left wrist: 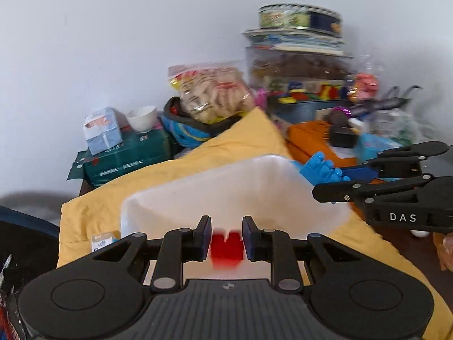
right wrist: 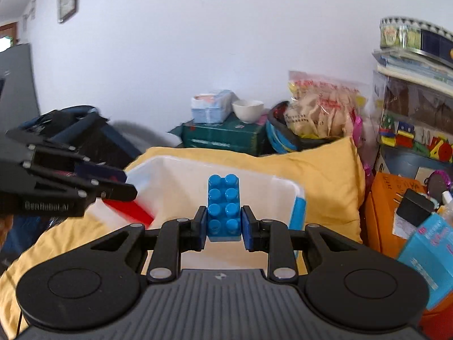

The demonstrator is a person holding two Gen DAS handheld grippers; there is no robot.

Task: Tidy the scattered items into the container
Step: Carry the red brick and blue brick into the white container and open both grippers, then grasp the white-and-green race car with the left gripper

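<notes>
A white container (left wrist: 181, 198) with a blue side panel (right wrist: 298, 212) sits on a yellow cloth (left wrist: 243, 141). My left gripper (left wrist: 227, 242) is shut on a red brick (left wrist: 226, 248), held just above the container's near rim. In the right wrist view the same left gripper (right wrist: 119, 184) comes in from the left, with the red brick (right wrist: 130, 211) showing under its fingers. My right gripper (right wrist: 223, 226) is shut on a blue studded brick (right wrist: 223, 206), studs facing the camera, over the container. From the left wrist view the right gripper (left wrist: 334, 180) and the blue brick (left wrist: 320, 167) hang at the container's right rim.
Clutter lines the wall: a green box (left wrist: 127, 158) with a tissue pack (left wrist: 102, 130) and a white bowl (left wrist: 143, 117), a snack bag (left wrist: 215, 93), a stack with a tin (left wrist: 300, 18), orange boxes (right wrist: 388, 198). A small carton (left wrist: 103, 240) lies on the cloth.
</notes>
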